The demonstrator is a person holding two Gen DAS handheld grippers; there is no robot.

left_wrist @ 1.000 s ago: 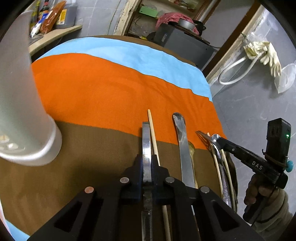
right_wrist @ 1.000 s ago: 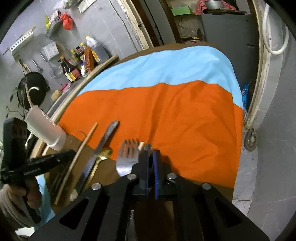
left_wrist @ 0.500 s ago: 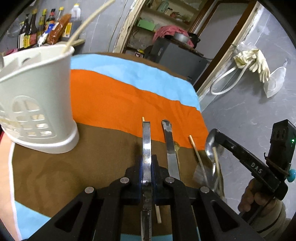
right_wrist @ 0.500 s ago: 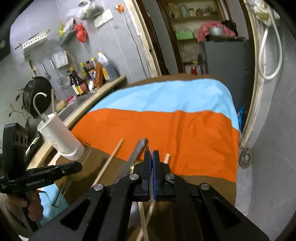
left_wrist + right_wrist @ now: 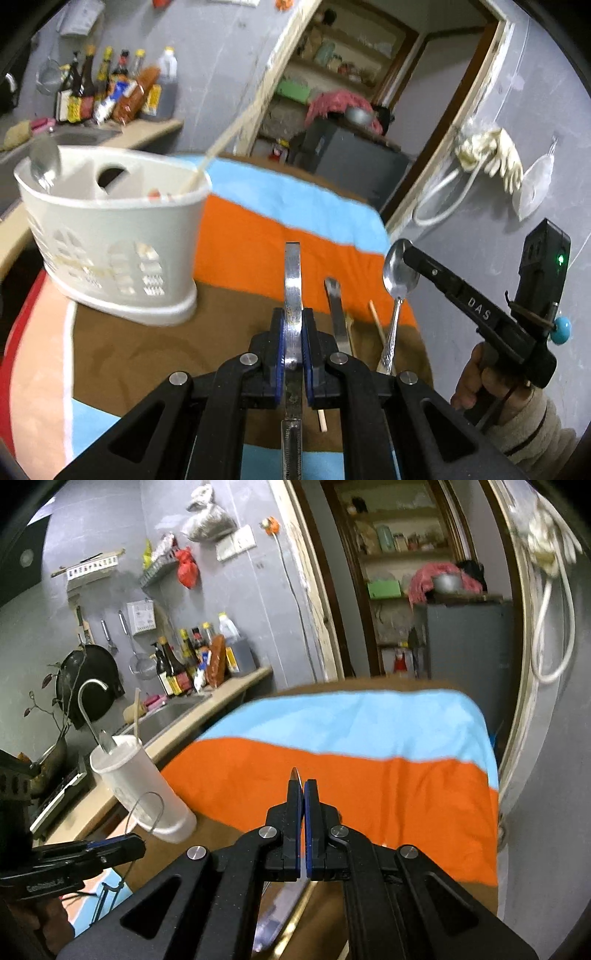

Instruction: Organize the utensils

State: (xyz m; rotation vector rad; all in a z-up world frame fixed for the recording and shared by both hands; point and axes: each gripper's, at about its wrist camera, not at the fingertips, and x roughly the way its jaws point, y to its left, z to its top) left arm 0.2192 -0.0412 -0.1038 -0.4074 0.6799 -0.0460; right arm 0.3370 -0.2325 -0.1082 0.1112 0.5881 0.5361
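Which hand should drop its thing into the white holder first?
Probably the left. The left gripper, shut on a flat metal utensil, is close beside the white holder. The right gripper, shut on a spoon, is farther from it.

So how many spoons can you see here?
2. One spoon stands in the white holder on the left; the other spoon is pinched in the right fingers above the table. More may be hidden behind other utensils.

Orange cloth (image 5: 240, 243) ahead lies bare, open passage. White holder (image 5: 110, 236) blocks left (chopstick (image 5: 221, 144) juts out). Knife (image 5: 338, 317), loose chopstick (image 5: 378, 323) clutter right.
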